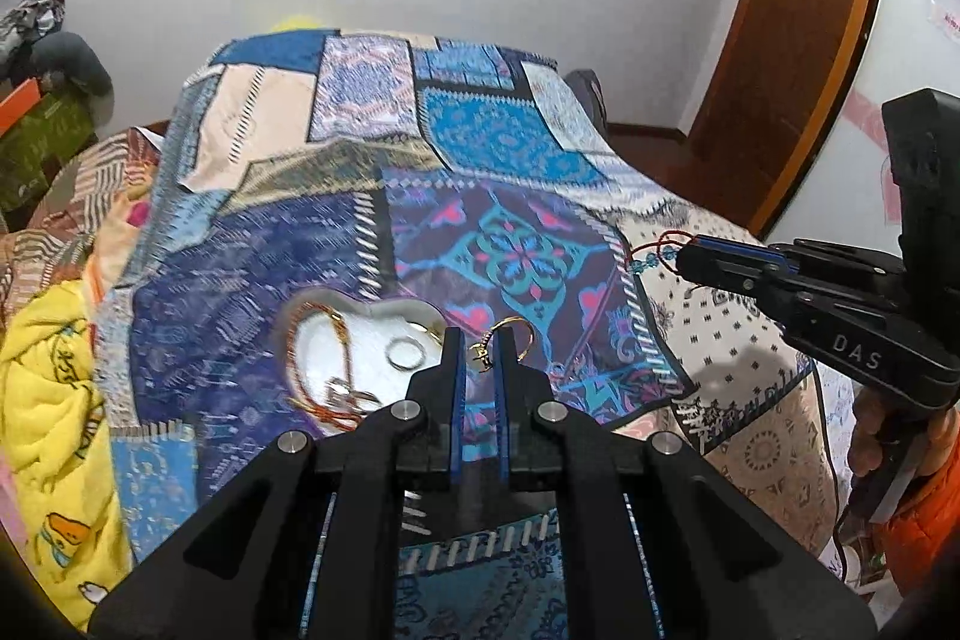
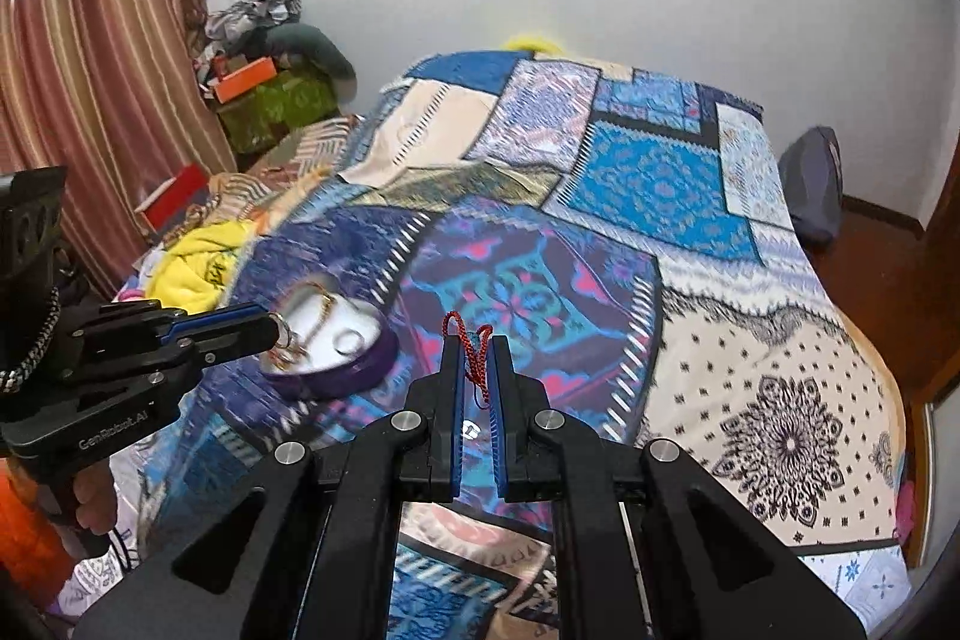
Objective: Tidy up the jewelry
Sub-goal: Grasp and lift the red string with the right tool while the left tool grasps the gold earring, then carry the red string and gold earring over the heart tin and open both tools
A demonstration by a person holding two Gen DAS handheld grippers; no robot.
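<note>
Matt patterned cloth bedspread (image 1: 288, 244), shiny gold metal ring (image 1: 516, 334), glossy wooden door (image 1: 798, 16).

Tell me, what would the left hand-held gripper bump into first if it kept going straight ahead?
Probably the patchwork bedspread, just past the heart-shaped dish, which sits a little to its left. The left hand-held gripper holds a gold ring; depth is hard to judge.
</note>
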